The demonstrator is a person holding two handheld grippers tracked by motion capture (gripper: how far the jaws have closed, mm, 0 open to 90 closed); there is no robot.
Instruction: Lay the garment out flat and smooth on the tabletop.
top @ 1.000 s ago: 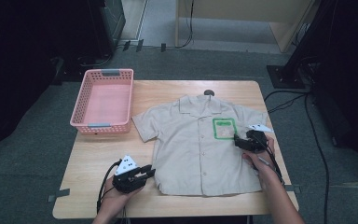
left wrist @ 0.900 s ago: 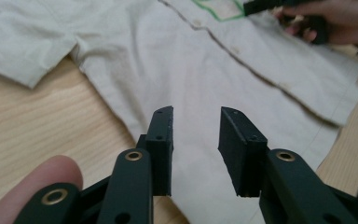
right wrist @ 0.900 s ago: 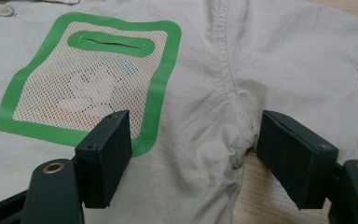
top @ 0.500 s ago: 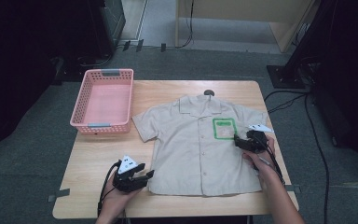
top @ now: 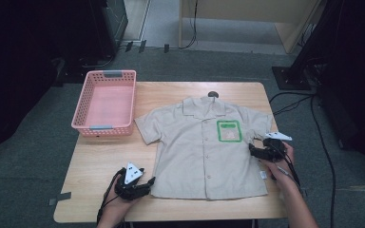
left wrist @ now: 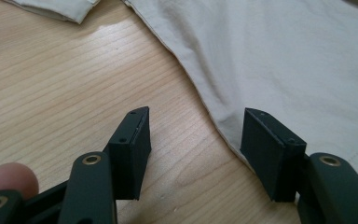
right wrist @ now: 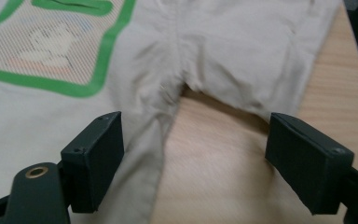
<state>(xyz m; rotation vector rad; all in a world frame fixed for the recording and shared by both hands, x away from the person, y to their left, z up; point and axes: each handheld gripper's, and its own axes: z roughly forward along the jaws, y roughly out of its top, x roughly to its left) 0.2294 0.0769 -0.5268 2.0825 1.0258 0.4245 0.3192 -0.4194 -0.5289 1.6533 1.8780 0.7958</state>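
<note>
High view, shirt: the beige shirt (top: 204, 147) lies flat and face up at the middle of the wooden table (top: 95, 161), long axis running near to far, collar at the far edge, hem at the near edge, green pocket patch (top: 229, 131) on its right chest.
High view, left gripper: the left gripper (top: 145, 183) sits low at the shirt's near left hem corner, jaws just opening, nothing pinched.
High view, right gripper: the right gripper (top: 253, 150) is at the shirt's right side seam, just below the right sleeve, jaws easing wider too.
High view, basket: a pink basket (top: 105, 102) stands at the far left of the table, apart from the shirt.
High view, room: grey floor (top: 33, 156) all round, black cables (top: 321, 142) trailing on the right.
Left gripper view: fingers (left wrist: 130, 144) well apart; the hem edge (left wrist: 205, 100) crosses the gap, bare wood on the left of it.
Right gripper view: fingers (right wrist: 95, 161) spread wide around the underarm fold (right wrist: 177, 88), with no visible pressure on the cloth; sleeve above, wood between.
</note>
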